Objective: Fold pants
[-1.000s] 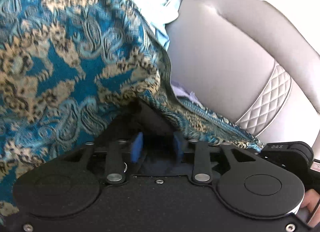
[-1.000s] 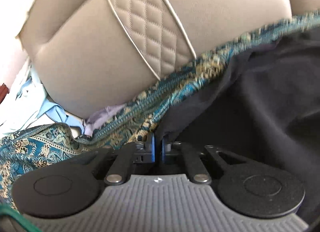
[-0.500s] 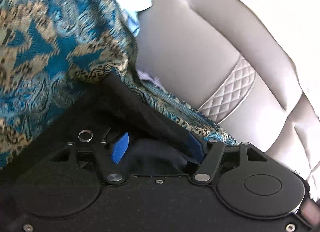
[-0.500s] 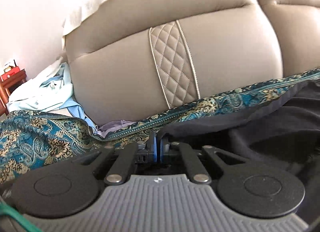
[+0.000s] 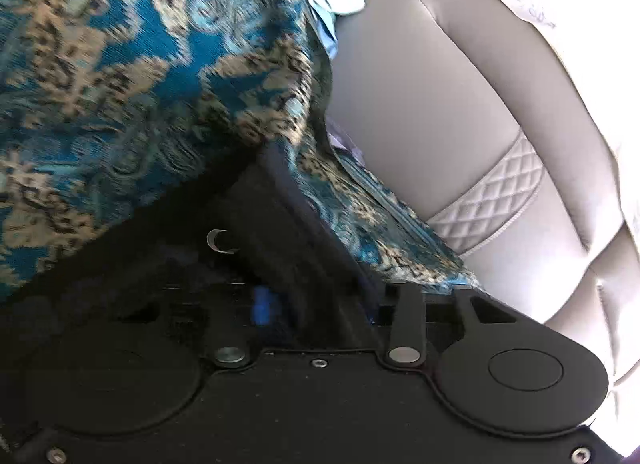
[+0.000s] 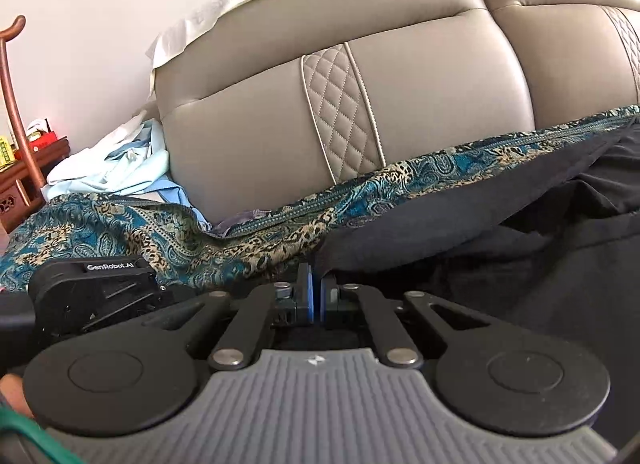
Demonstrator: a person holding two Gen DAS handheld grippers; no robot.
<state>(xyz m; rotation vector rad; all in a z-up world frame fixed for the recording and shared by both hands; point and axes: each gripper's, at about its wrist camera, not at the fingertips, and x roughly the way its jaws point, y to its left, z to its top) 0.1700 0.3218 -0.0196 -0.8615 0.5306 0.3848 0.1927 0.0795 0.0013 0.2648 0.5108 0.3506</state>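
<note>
Black pants [image 6: 500, 232] between right tool [image 6: 316, 296] pads

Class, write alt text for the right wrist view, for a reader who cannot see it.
The right gripper, jaws shut, pinches the edge of black pants lying on a teal paisley cover. Behind rises a beige leather sofa back, with pale blue clothes heaped at left.
</note>
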